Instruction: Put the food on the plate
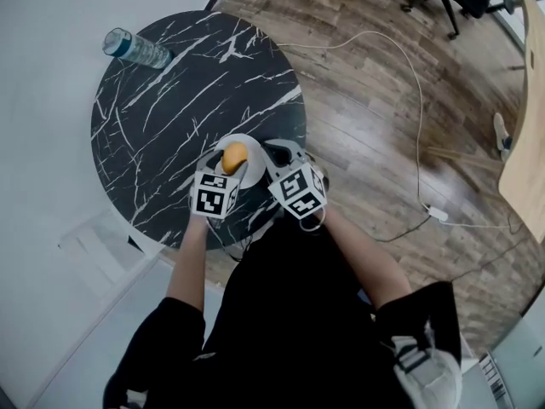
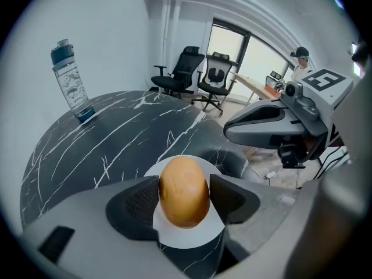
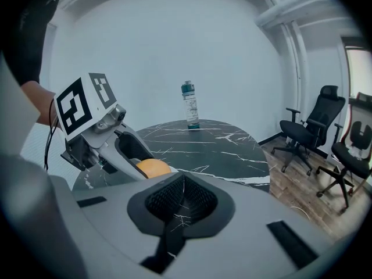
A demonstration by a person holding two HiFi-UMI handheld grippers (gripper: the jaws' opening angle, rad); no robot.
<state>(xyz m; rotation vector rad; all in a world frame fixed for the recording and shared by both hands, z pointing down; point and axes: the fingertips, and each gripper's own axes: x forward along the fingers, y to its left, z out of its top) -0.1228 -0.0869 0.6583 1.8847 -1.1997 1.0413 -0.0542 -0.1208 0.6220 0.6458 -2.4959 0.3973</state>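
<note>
An orange-brown, egg-shaped piece of food (image 2: 183,192) sits between the pads of my left gripper (image 2: 183,197), which press on both its sides. It is directly over a small white plate (image 2: 192,235) on the black marble table (image 1: 170,100). I cannot tell whether it touches the plate. In the head view the food (image 1: 234,156) and plate (image 1: 253,141) lie at the table's near edge. My right gripper (image 1: 277,153) is shut and empty, just to the right of the left one. In the right gripper view, its jaws (image 3: 181,199) are pressed together and the food (image 3: 152,167) shows beyond them.
A clear water bottle (image 1: 136,48) with a blue cap stands at the far left edge of the round table. Office chairs (image 3: 308,129) stand on the wooden floor to the right. A white cable (image 1: 417,100) runs across the floor.
</note>
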